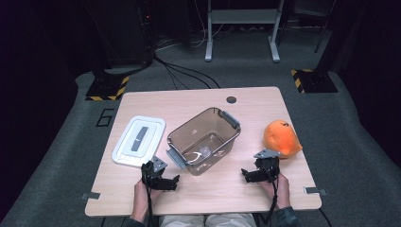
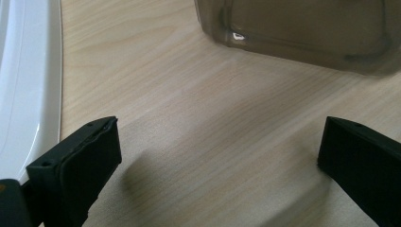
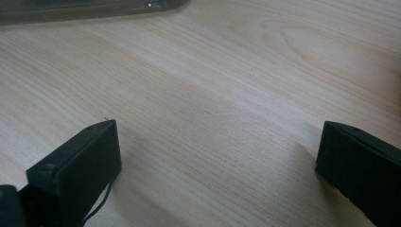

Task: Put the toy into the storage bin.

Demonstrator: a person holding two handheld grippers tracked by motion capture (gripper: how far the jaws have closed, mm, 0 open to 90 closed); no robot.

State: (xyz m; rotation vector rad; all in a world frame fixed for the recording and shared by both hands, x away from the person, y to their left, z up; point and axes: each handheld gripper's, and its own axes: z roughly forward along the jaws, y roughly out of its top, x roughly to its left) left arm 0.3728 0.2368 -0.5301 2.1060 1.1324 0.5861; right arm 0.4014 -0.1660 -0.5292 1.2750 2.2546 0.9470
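The clear bin [image 1: 204,141] is sitting at the centre of the counter [image 1: 246,101], empty. The white lid [image 1: 139,141] is lying at its 9 o'clock, the orange plush [image 1: 282,138] at its 3 o'clock. Both tongs, left [image 1: 163,181] and right [image 1: 253,174], are resting released, flanking the bin's near side at 7 and 5 o'clock. Recommended: approach the plush low, jaws wide.

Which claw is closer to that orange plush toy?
The right claw. It sits just in front of the orange plush toy, toward the person, while the left claw is across the table, beyond the clear bin.
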